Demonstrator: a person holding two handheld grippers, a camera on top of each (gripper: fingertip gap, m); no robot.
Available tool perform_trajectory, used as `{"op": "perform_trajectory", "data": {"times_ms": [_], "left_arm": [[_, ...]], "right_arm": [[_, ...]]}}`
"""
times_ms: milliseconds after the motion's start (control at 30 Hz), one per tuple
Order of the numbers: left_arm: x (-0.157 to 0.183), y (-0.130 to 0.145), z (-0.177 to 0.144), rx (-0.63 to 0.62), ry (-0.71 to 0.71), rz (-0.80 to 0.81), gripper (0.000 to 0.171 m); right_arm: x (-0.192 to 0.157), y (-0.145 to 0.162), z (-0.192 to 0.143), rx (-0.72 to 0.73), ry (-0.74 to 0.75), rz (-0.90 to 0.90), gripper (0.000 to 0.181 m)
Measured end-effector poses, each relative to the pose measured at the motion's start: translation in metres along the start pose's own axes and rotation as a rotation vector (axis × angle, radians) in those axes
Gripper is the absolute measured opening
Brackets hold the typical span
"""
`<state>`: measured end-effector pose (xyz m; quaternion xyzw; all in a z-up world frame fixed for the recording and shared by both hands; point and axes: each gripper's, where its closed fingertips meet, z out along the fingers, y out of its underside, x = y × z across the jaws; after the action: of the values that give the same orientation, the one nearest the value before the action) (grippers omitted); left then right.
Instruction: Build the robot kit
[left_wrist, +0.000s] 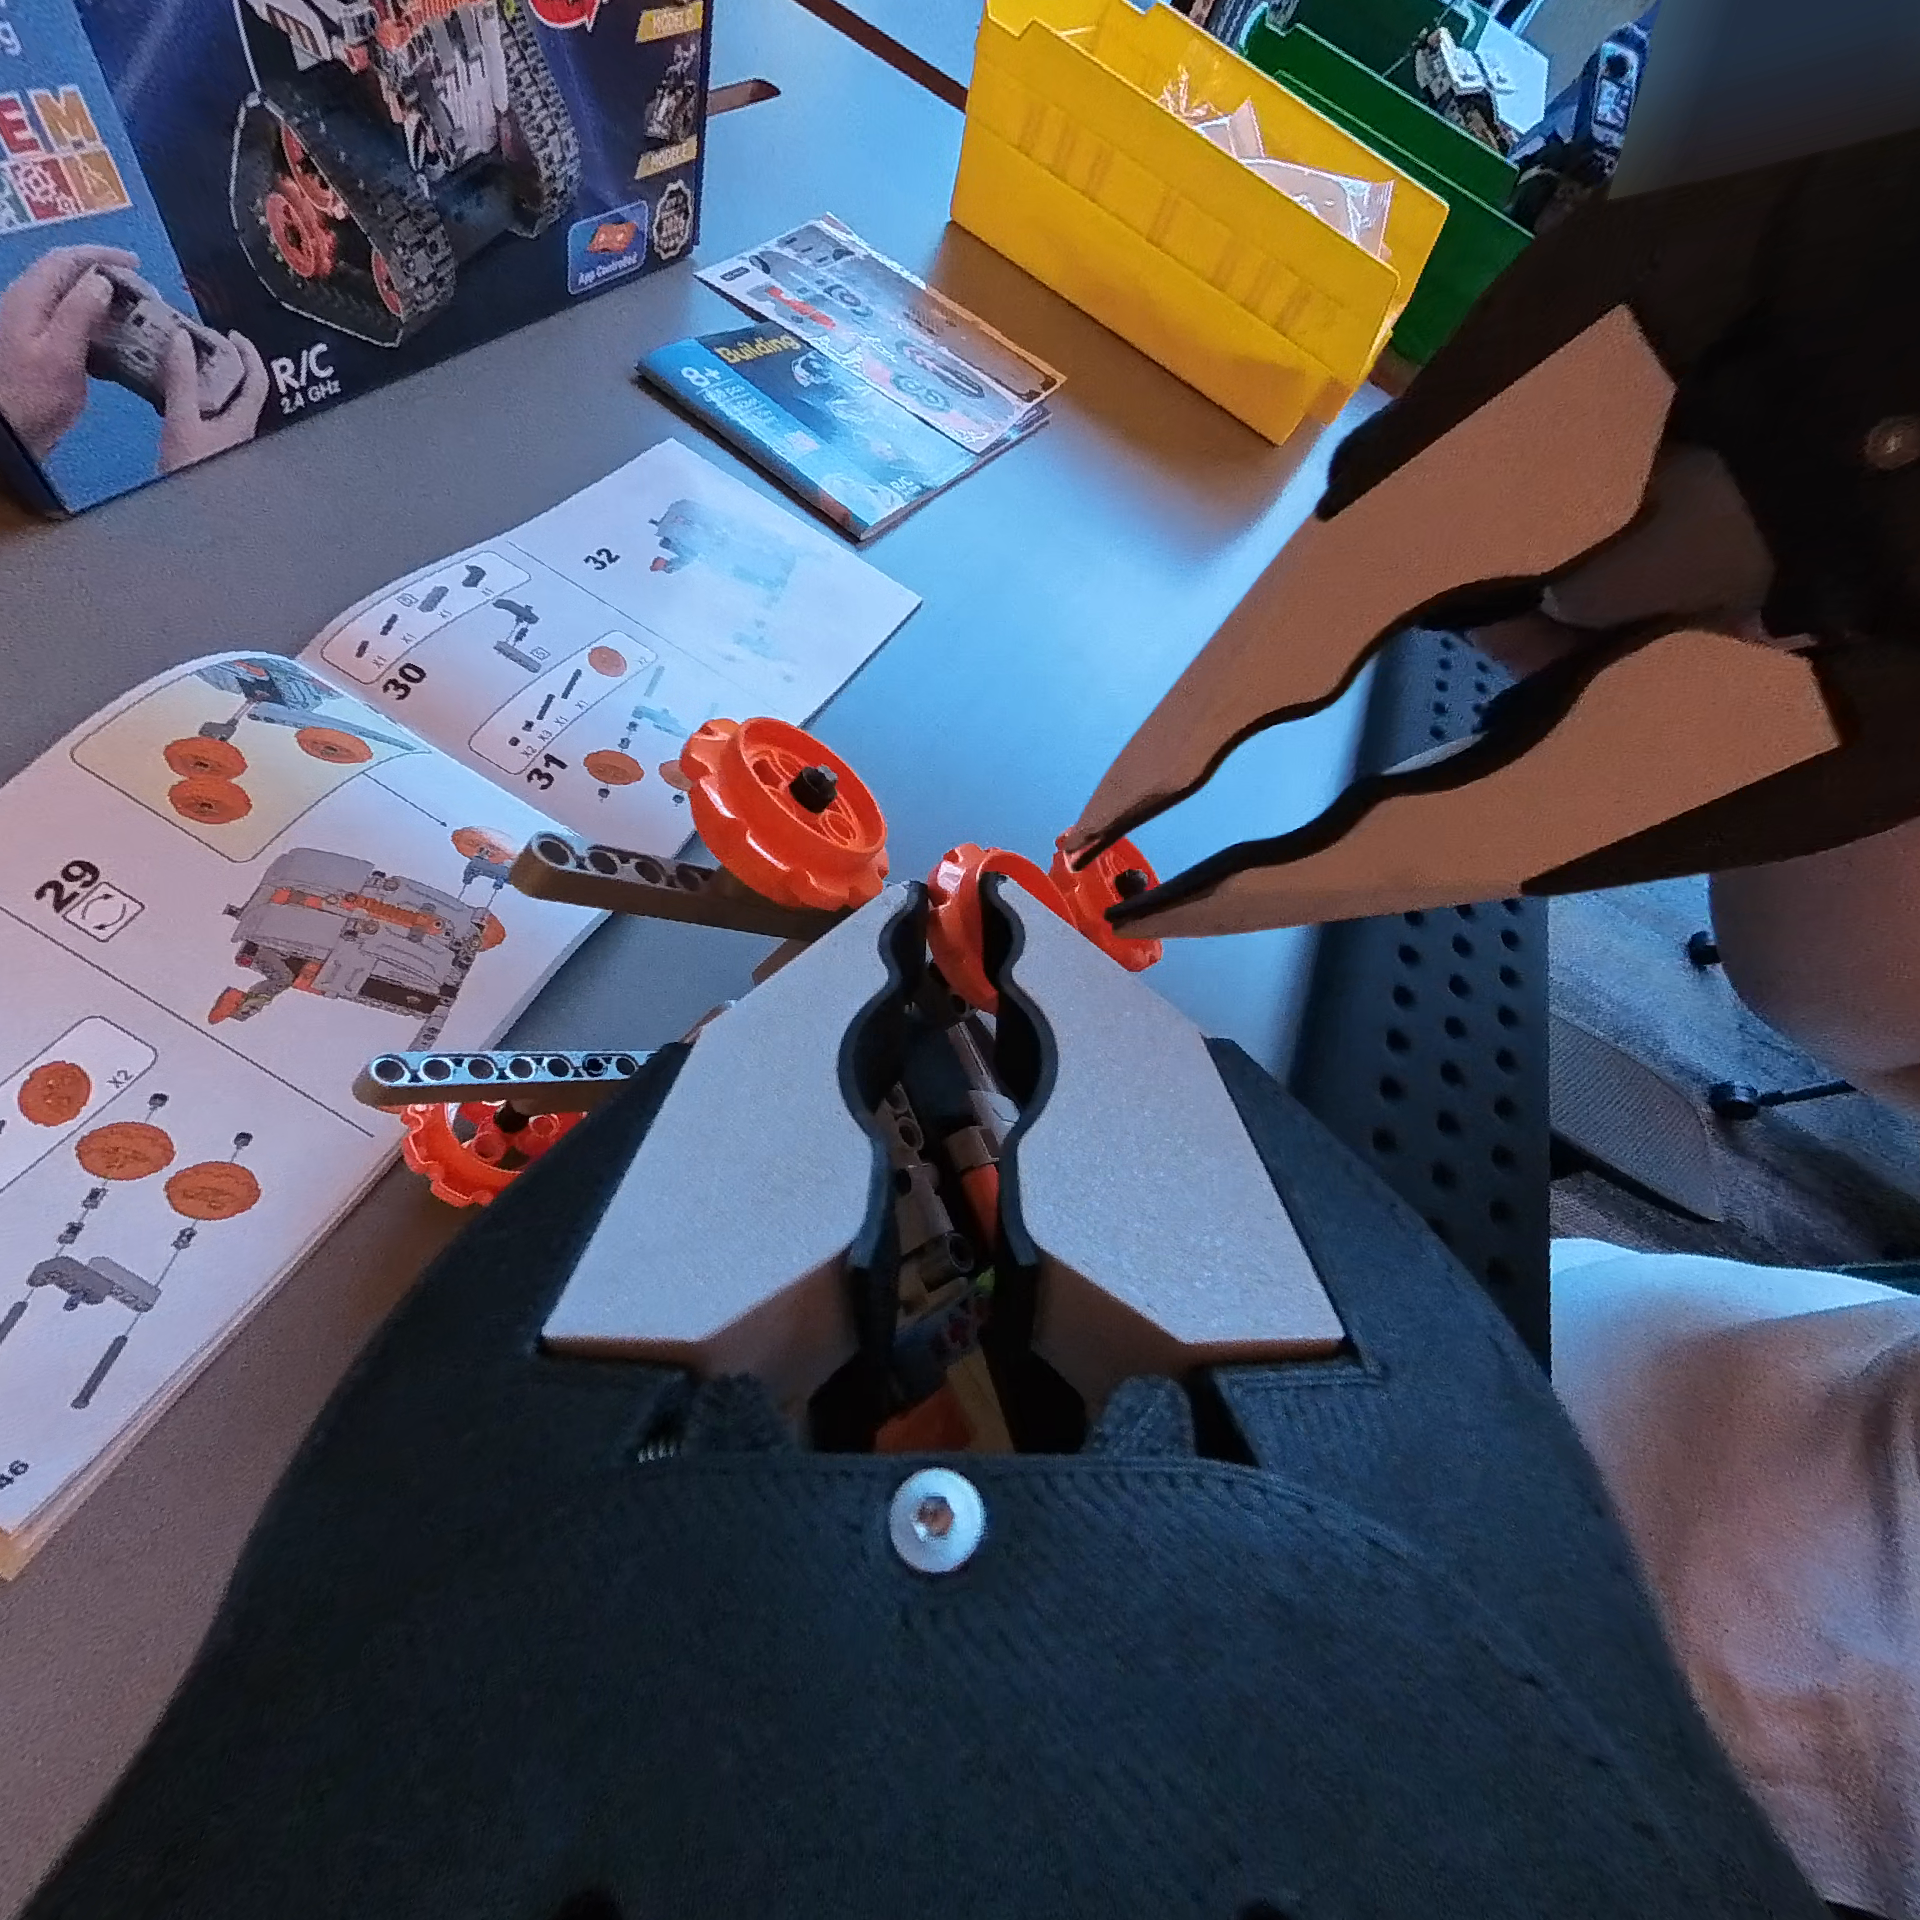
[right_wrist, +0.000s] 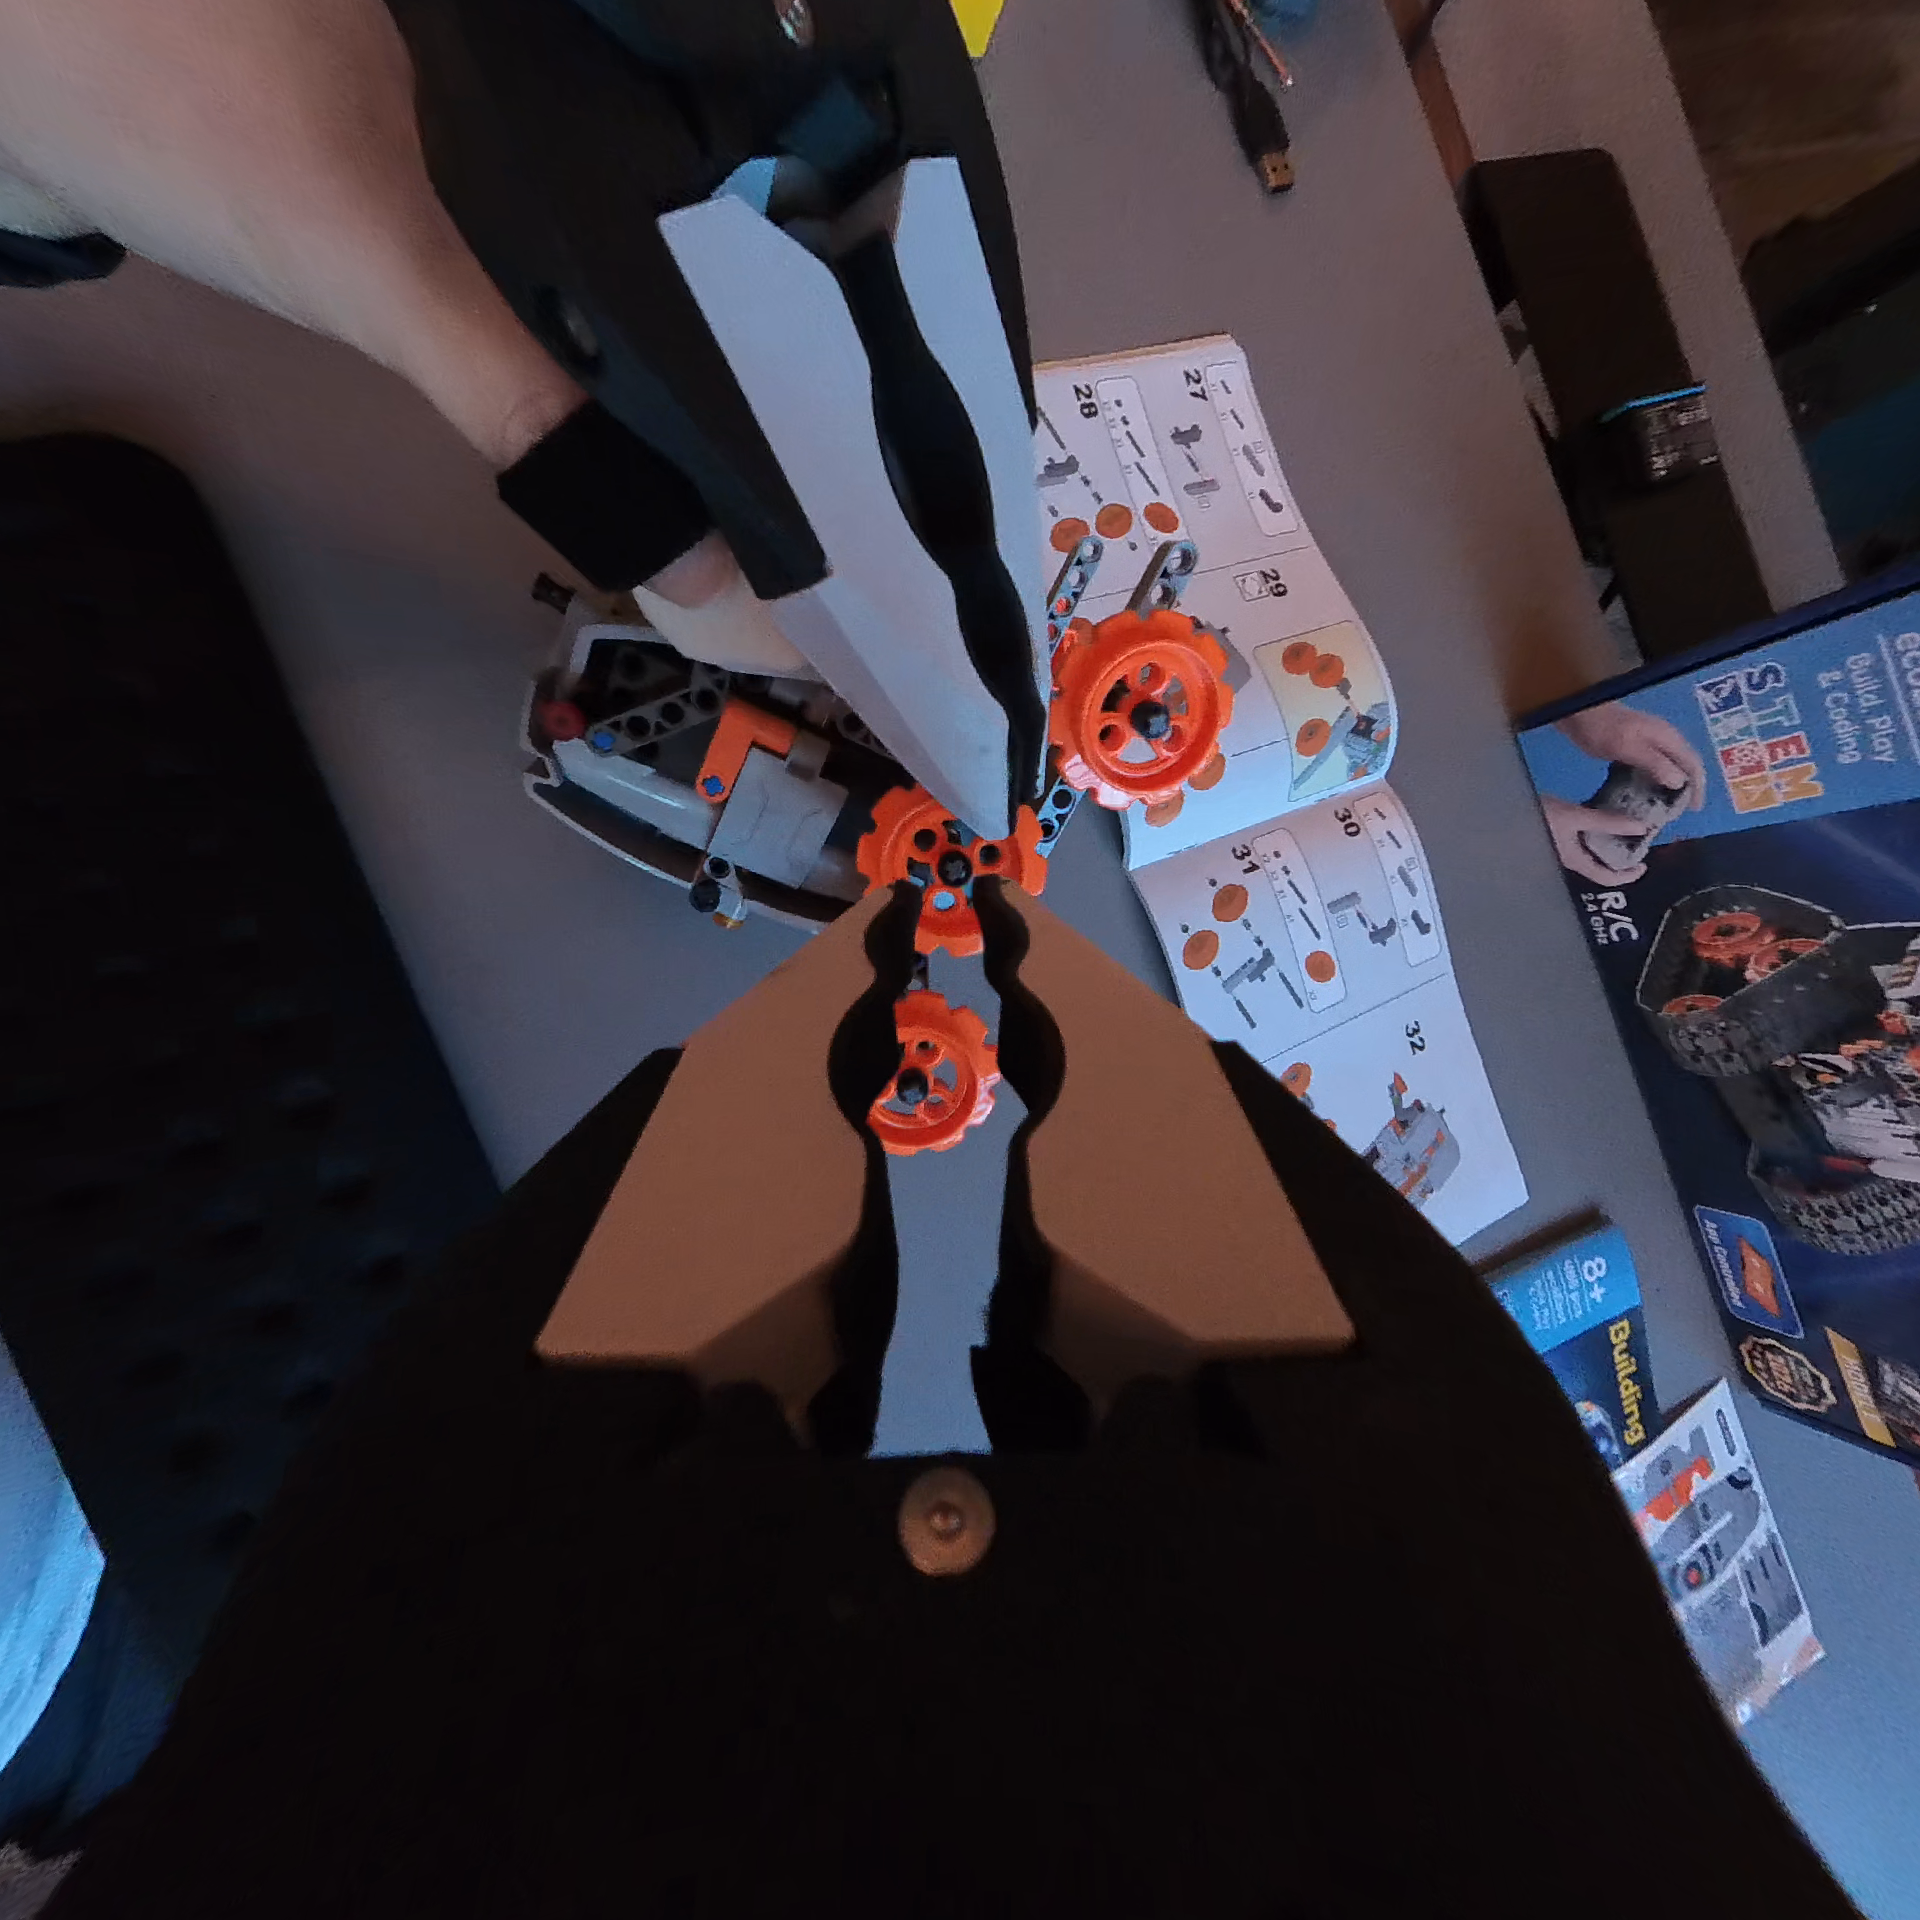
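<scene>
My left gripper is shut edgewise on an orange toothed wheel of a grey and black brick model that lies by the table edge. It comes in from the top in the right wrist view. My right gripper comes in from the right in the left wrist view. Its tips, a narrow gap apart, close on a second orange wheel around its black pin. A larger orange wheel sits on a grey holed beam.
An open instruction manual lies left of the model. The blue kit box, a small booklet, and yellow and green bins stand behind. A black perforated chair is past the table edge. Less than 4 cm separates the two grippers' tips.
</scene>
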<state>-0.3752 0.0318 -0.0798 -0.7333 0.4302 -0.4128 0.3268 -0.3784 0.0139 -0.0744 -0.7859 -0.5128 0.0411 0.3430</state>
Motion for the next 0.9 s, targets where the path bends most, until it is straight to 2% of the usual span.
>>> {"op": "perform_trajectory", "data": {"times_ms": [367,500,900], "left_arm": [[-0.001,0.000,0.001,-0.003,-0.013,0.001,0.008],[-0.001,0.000,0.000,0.000,-0.011,-0.003,0.008],[-0.002,-0.001,-0.001,0.008,-0.013,-0.006,0.008]], "right_arm": [[0.002,0.007,0.015,-0.087,-0.064,-0.046,0.011],[0.002,0.003,0.016,-0.092,-0.069,-0.068,0.007],[0.000,0.003,0.017,-0.127,-0.099,-0.056,0.010]]}}
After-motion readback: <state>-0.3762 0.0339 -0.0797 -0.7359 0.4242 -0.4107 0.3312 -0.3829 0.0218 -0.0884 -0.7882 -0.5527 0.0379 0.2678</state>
